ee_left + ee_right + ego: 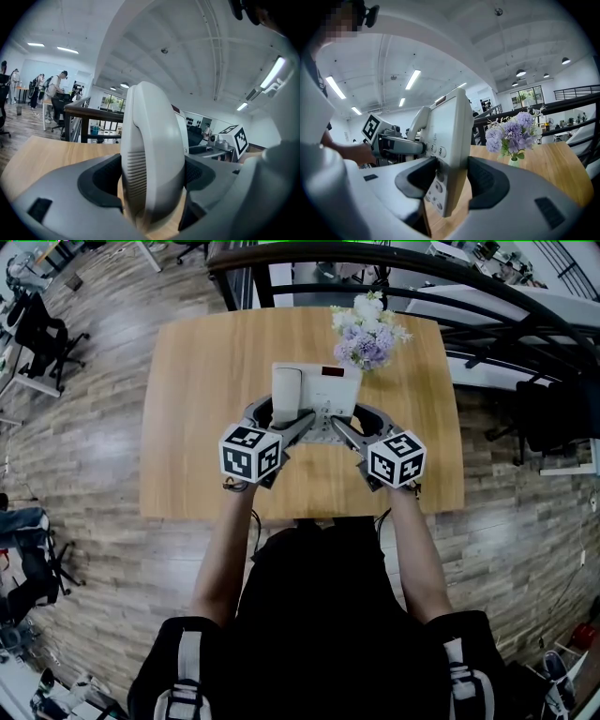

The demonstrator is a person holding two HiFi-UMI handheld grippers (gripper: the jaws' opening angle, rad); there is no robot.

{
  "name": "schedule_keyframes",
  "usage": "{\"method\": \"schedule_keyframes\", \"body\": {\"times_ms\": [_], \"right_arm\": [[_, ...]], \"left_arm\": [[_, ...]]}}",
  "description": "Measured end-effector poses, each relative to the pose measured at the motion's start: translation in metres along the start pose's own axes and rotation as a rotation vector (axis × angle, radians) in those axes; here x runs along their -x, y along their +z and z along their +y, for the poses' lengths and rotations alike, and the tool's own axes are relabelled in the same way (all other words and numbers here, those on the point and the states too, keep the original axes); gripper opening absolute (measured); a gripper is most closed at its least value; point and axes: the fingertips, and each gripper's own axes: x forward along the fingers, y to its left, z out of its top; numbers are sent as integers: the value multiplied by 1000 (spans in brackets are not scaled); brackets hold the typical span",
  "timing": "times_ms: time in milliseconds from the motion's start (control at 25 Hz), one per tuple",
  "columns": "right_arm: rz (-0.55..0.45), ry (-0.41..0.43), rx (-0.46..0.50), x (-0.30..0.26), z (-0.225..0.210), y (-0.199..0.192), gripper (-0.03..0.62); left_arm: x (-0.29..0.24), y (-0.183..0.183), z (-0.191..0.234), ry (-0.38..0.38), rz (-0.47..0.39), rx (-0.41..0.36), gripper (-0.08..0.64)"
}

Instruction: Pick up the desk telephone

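Observation:
A white desk telephone [323,390] lies mid-table, its handset [287,395] on its left side. My left gripper [286,420] is at the phone's near left corner. In the left gripper view it [152,180] is shut on the handset [154,150], a dark pad pressing each side. My right gripper [354,420] is at the near right corner. In the right gripper view it [450,180] is shut on the edge of the phone's keypad body [450,136]. Whether the phone rests on the wood or hangs just above it I cannot tell.
A small vase of purple and white flowers [367,329] stands just beyond the phone's far right corner, also visible in the right gripper view as the flowers [513,133]. The wooden table [197,456] has bare wood left and right. A dark railing [487,296] runs behind it.

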Motion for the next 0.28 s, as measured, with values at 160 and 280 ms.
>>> {"method": "schedule_keyframes", "body": {"times_ms": [160,280], "right_arm": [[-6,-3,4,16,-1,-6,224],[-4,-3,9,23,-3,-10,224]], "left_arm": [[-1,-6,-17,1,-4,-11,388],[-3,-10,-25,1,-3,-9,388]]}}
